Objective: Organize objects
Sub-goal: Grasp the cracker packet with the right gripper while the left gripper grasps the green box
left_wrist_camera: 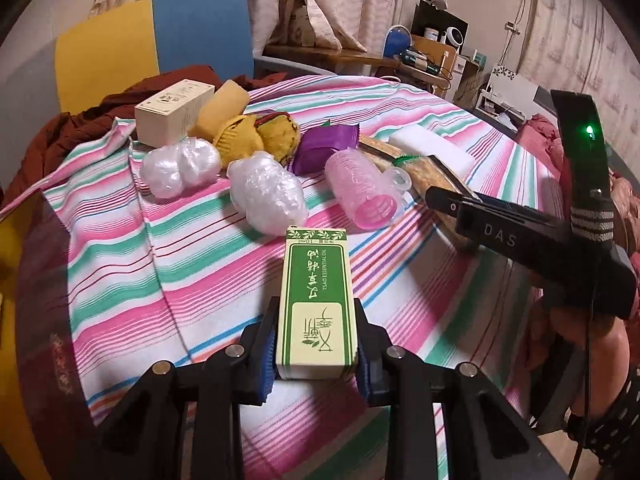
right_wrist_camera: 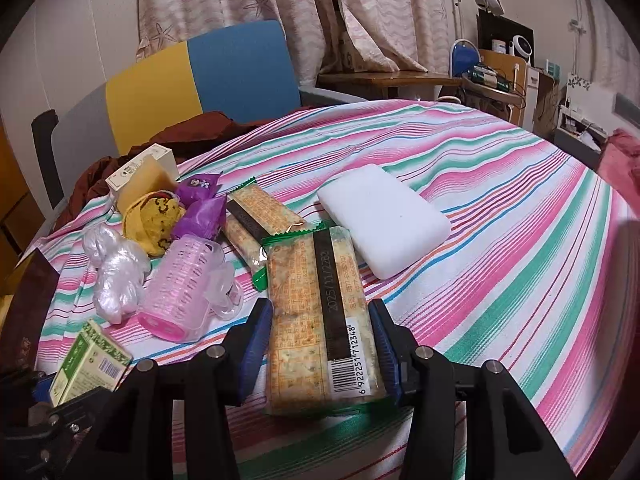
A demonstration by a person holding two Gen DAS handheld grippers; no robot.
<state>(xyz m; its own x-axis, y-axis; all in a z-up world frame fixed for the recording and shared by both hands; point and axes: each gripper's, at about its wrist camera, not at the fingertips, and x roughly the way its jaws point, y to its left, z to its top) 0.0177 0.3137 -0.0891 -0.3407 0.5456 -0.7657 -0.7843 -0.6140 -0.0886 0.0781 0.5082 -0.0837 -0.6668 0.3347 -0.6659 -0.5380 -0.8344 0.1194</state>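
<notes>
My left gripper is shut on a green-and-cream essential oil box, its blue pads pressing the box's near end from both sides. In the right wrist view the same box shows at the lower left. My right gripper is shut on a cracker pack with a black date strip and a barcode, held lengthwise between the pads. A second cracker pack lies just behind it. The right gripper's black body reaches in from the right of the left wrist view.
On the striped tablecloth lie a pink hair roller, two clear plastic bundles, a purple packet, yellow cloth pieces, a cream box and a white foam block. A blue-and-yellow chair stands behind.
</notes>
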